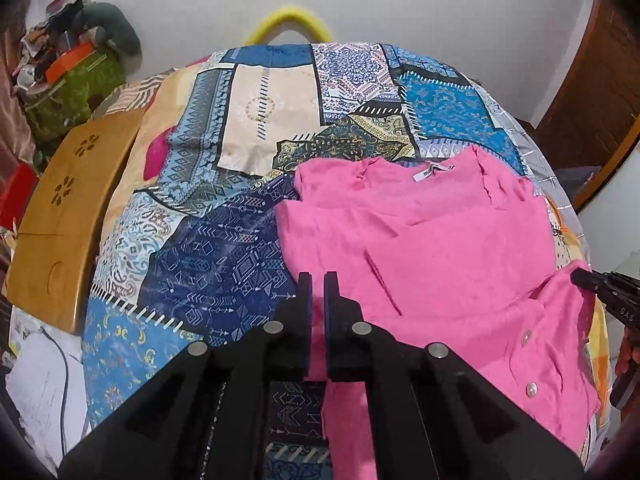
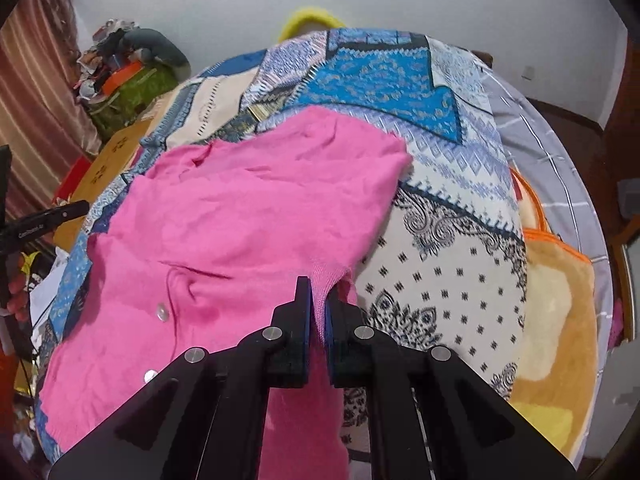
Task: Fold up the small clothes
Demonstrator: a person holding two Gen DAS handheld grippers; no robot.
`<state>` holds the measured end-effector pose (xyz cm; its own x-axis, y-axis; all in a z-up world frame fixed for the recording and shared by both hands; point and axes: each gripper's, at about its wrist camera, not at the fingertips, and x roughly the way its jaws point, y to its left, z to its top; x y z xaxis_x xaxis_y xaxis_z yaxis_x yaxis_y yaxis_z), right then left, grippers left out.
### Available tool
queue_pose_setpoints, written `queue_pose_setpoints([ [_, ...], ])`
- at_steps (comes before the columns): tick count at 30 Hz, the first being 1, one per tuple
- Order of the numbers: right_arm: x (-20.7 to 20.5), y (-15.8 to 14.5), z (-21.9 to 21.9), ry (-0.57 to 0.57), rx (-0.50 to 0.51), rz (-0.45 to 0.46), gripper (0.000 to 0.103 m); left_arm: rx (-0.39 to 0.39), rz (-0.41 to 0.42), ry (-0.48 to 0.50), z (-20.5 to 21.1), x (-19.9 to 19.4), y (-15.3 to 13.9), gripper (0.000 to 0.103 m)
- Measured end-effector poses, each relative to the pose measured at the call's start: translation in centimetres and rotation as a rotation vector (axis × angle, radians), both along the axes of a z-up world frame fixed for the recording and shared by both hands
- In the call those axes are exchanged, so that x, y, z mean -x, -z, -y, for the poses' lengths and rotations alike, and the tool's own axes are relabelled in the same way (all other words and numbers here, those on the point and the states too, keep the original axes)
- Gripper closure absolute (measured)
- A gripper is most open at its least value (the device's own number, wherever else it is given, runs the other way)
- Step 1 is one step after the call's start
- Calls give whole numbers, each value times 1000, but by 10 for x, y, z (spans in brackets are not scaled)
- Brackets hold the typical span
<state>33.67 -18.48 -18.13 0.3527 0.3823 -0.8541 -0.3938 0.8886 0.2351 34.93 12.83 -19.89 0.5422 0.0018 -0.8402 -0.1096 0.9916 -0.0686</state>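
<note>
A pink buttoned cardigan lies spread on the patterned bedspread, neck label at the far side. My left gripper is shut on the cardigan's near left edge, pink cloth between its pads. My right gripper is shut on a ribbed pink edge of the cardigan at its near right side. The right gripper also shows in the left wrist view at the garment's right edge. The left gripper shows at the far left of the right wrist view.
A wooden lap table lies on the bed's left side. A clutter pile with a green bag stands at the back left. An orange-trimmed yellow blanket lies on the right. A yellow hoop shows past the bed's far edge.
</note>
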Motion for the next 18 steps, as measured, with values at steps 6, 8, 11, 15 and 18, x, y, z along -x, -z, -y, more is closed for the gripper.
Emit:
queue_pose_setpoints([
  [6,15,-17,11,-10,23,8,80,-32,12,23,7,20,-11,96],
  [8,22,-25,15,-8,29,25,69,-31,15,28,10,27,-16,85],
  [11,30,-34,20,-16,34,24,66,-22,15,32,11,39,-21,62],
  [15,39,-38,24,-47,51,-6,64,19,-25,47,12,52,-23,46],
  [18,47,-37,27,-66,57,-31,62,76,-81,63,11,60,-18,43],
])
